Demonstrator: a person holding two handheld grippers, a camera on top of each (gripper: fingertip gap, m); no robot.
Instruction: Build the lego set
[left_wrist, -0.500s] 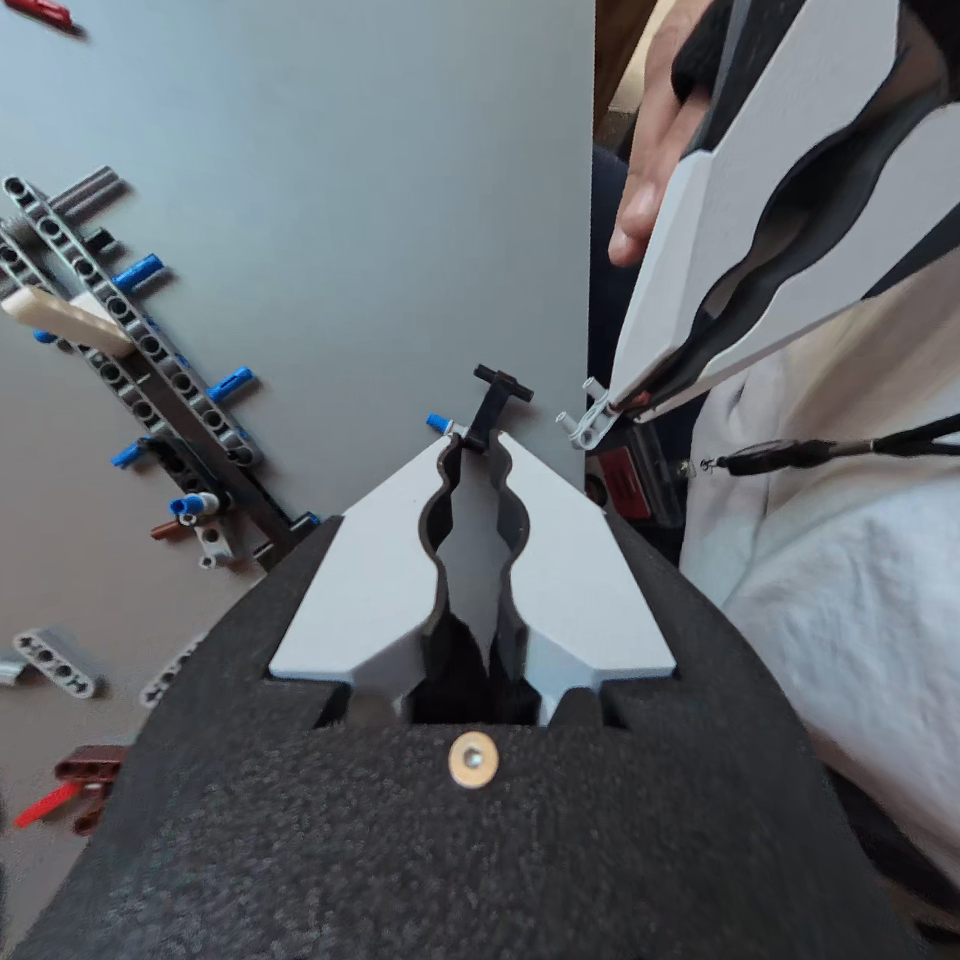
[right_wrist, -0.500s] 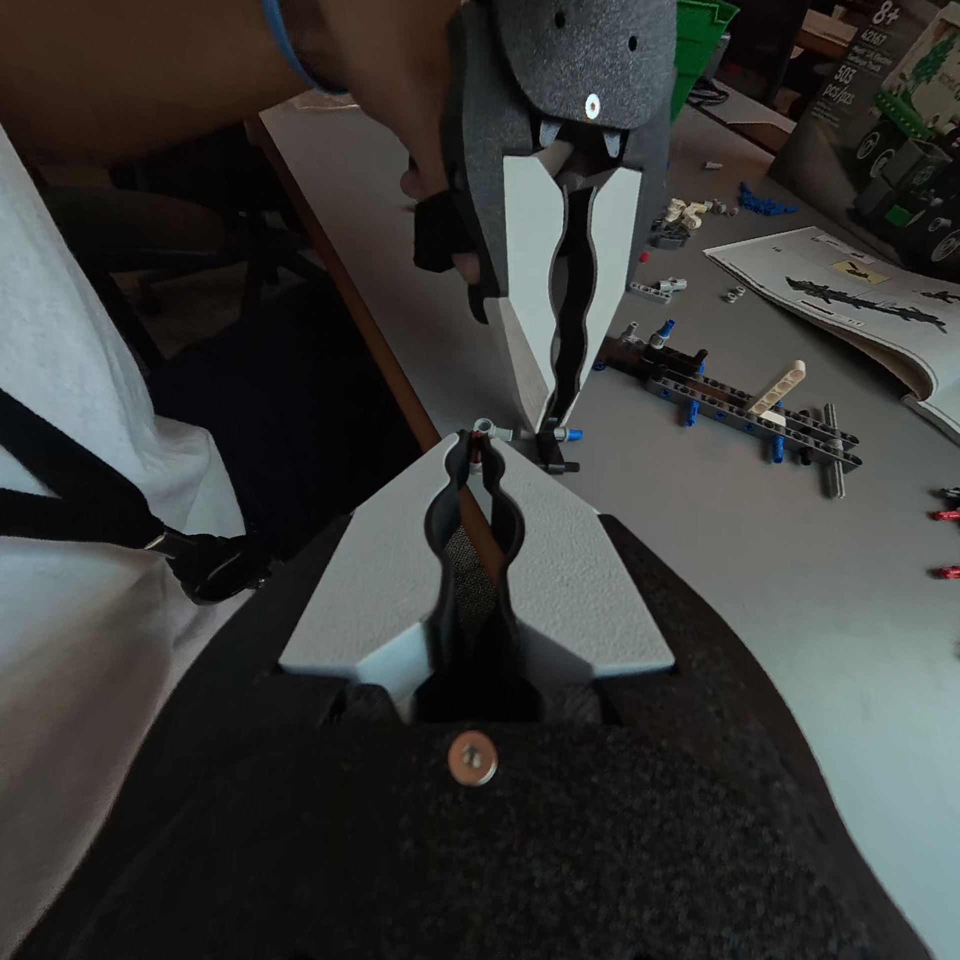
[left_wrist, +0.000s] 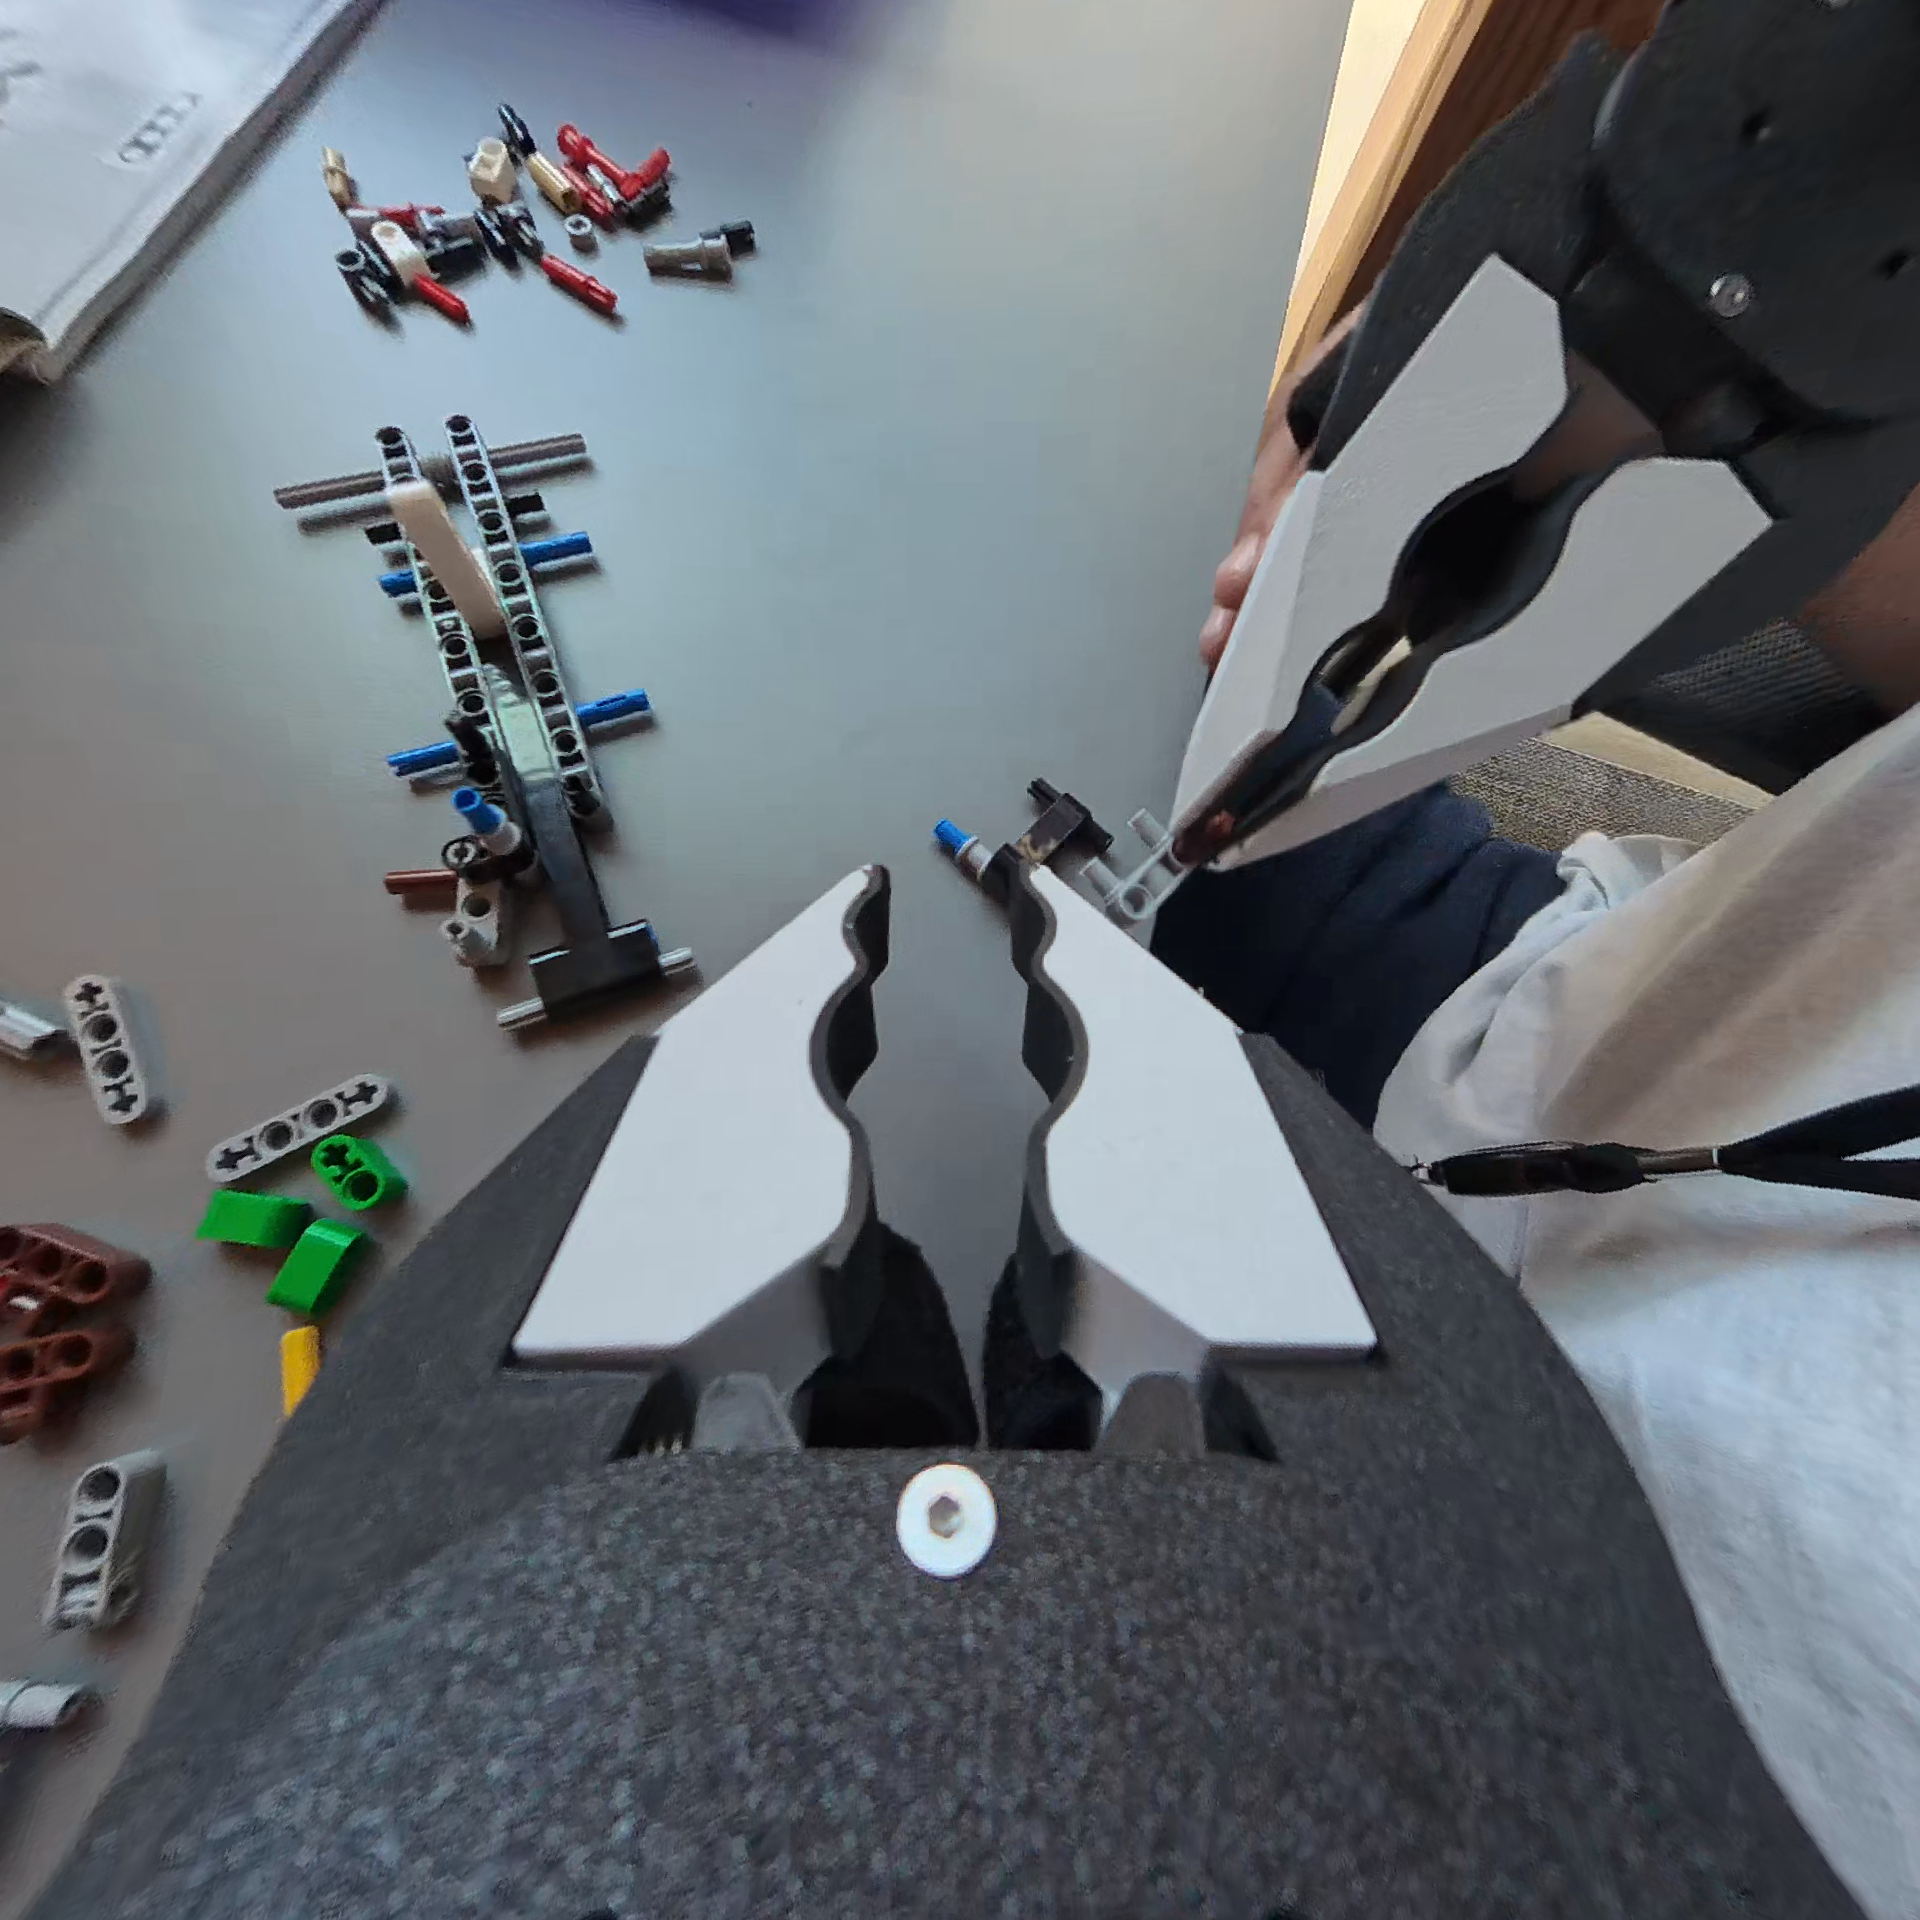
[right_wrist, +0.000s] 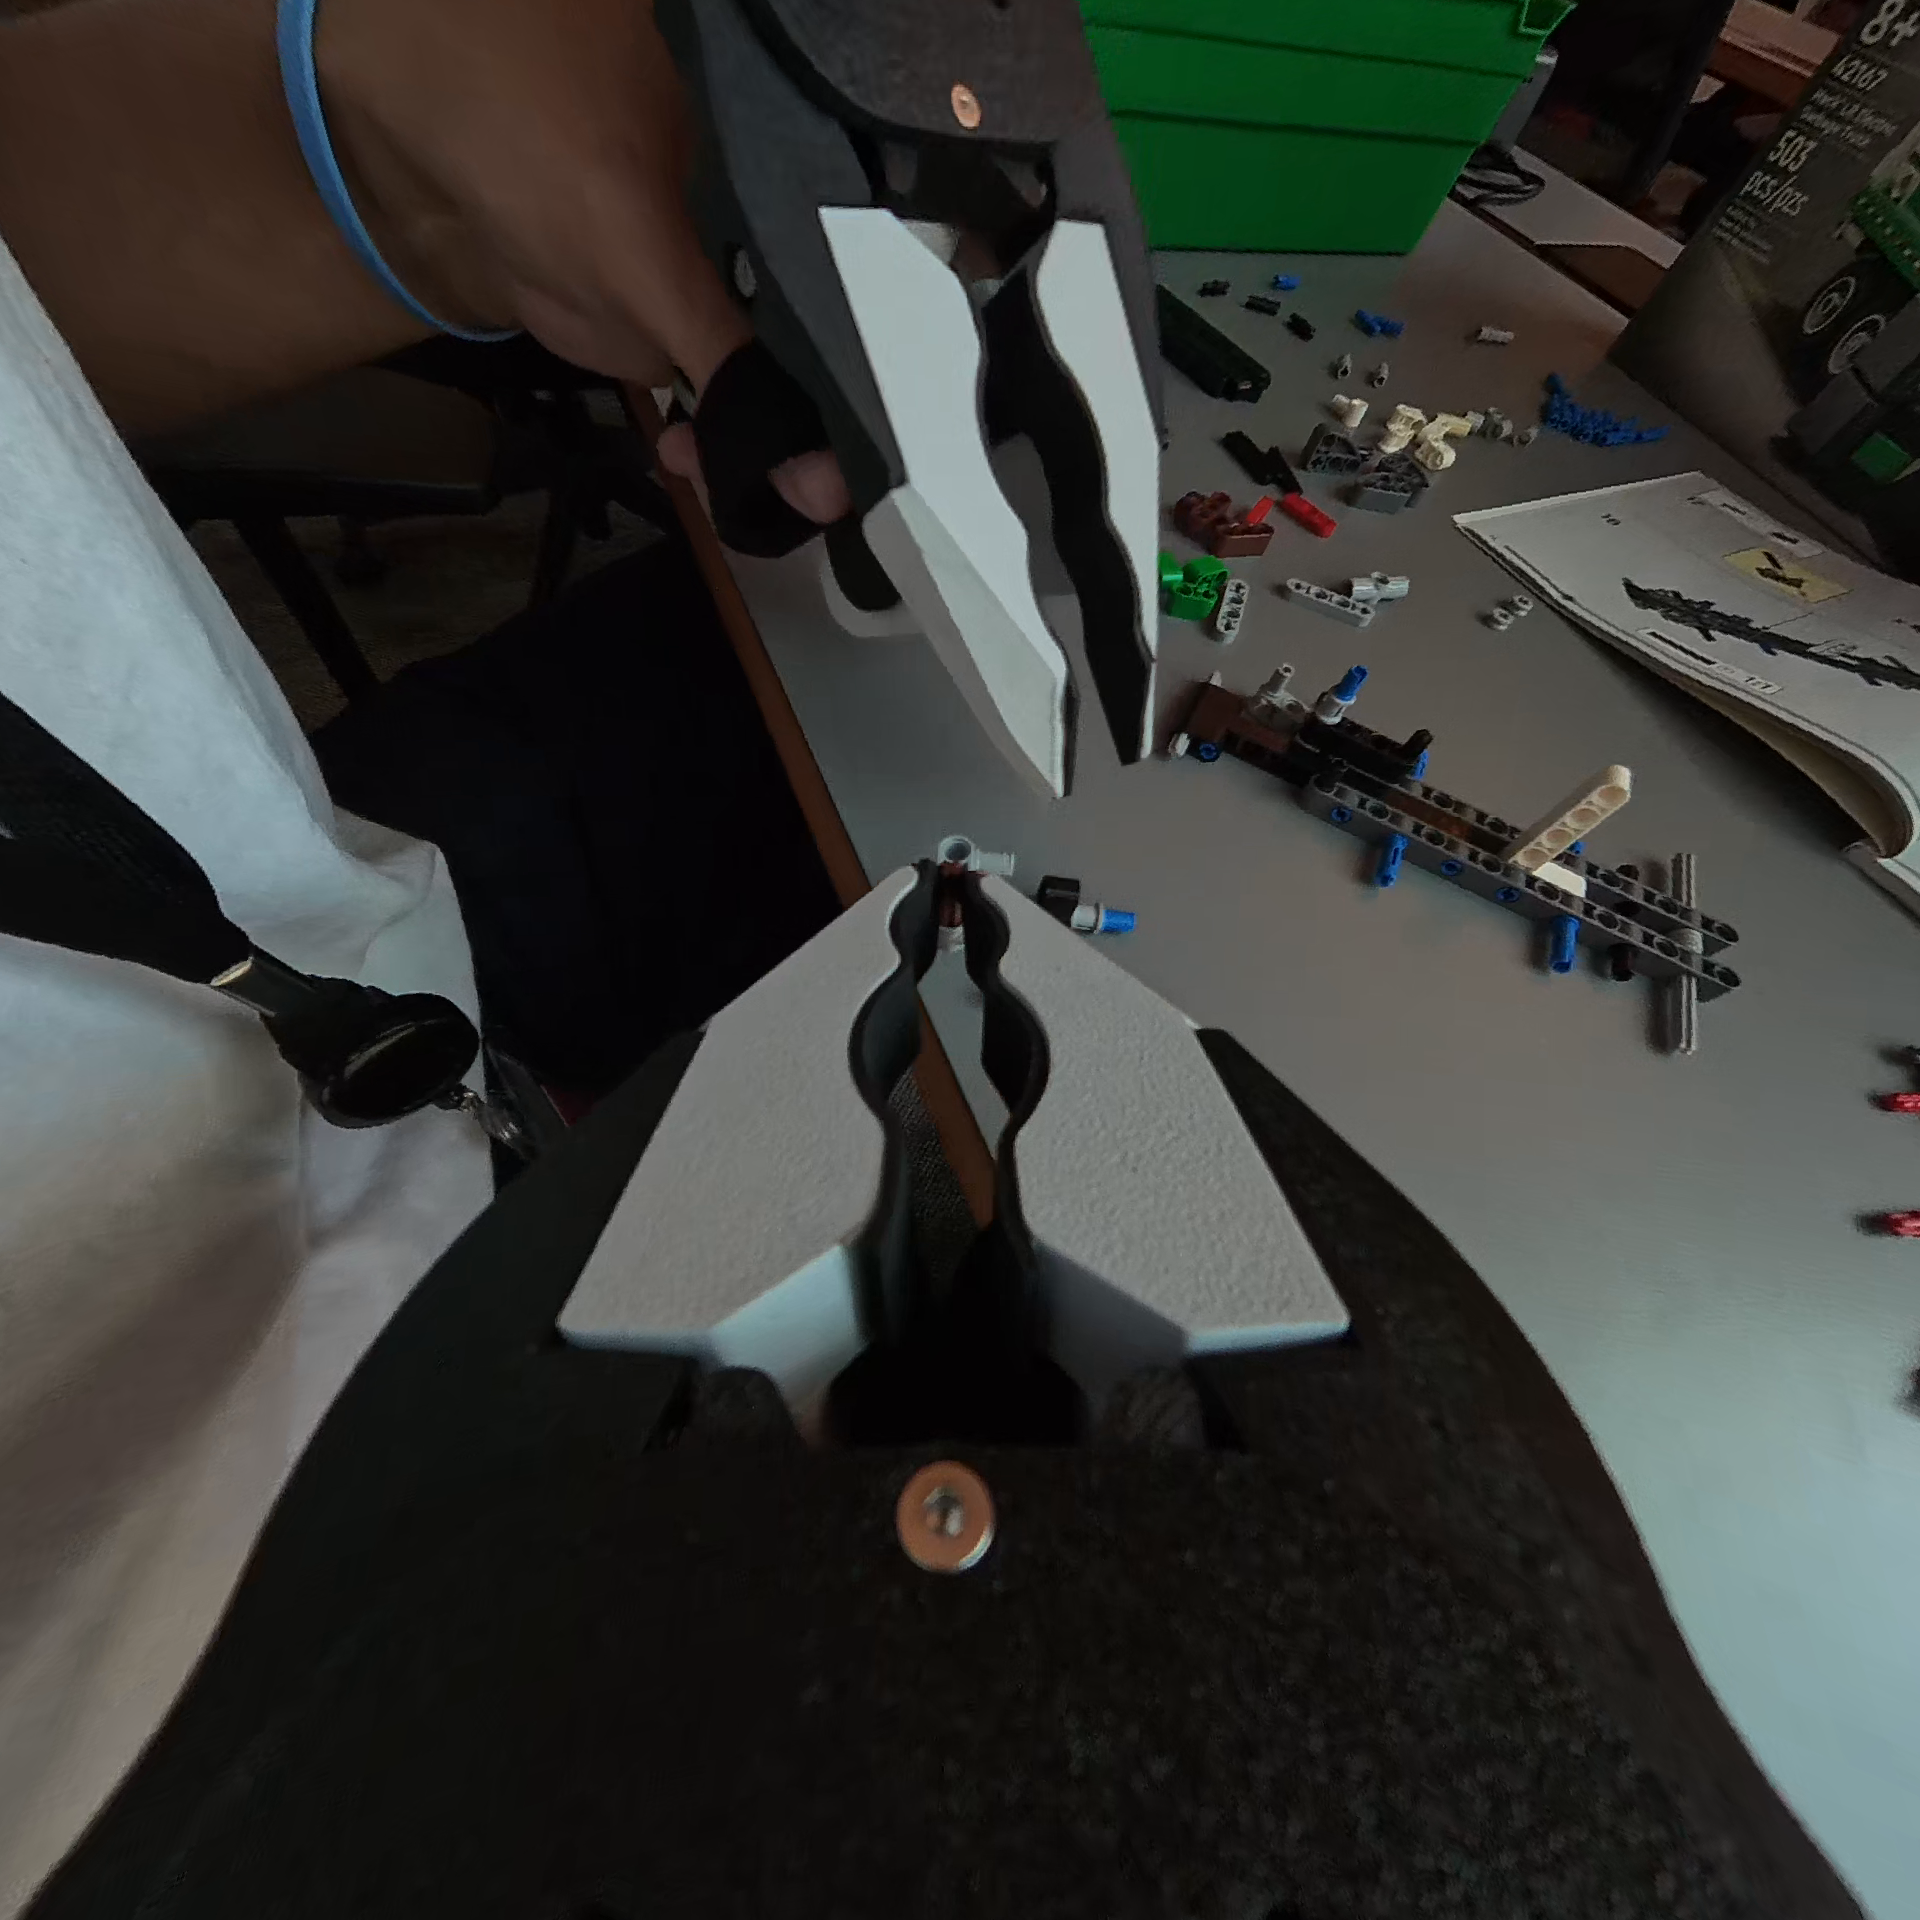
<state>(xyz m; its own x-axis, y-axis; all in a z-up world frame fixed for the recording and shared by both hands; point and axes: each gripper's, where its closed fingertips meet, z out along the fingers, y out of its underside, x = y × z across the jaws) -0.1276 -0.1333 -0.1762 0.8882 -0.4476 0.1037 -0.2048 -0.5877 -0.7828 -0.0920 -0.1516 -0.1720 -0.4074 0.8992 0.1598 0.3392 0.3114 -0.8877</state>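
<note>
Moved: left gripper (left_wrist: 951, 883) has let go of the small black-and-blue piece (left_wrist: 1023, 840), fingers now spread apart, raised over the table (left_wrist: 935, 468).
Right gripper (right_wrist: 951, 883): closed on that piece's light grey connector (right_wrist: 971, 854), near table edge.
Long grey frame (left_wrist: 488, 665): lies farther left.

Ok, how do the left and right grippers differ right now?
The left gripper has its jaws open and empty; the right gripper has its jaws shut on a small light grey connector. The left gripper hangs above the grey table; the right sits at the table's near edge. Both have white jaws on black bodies.
</note>
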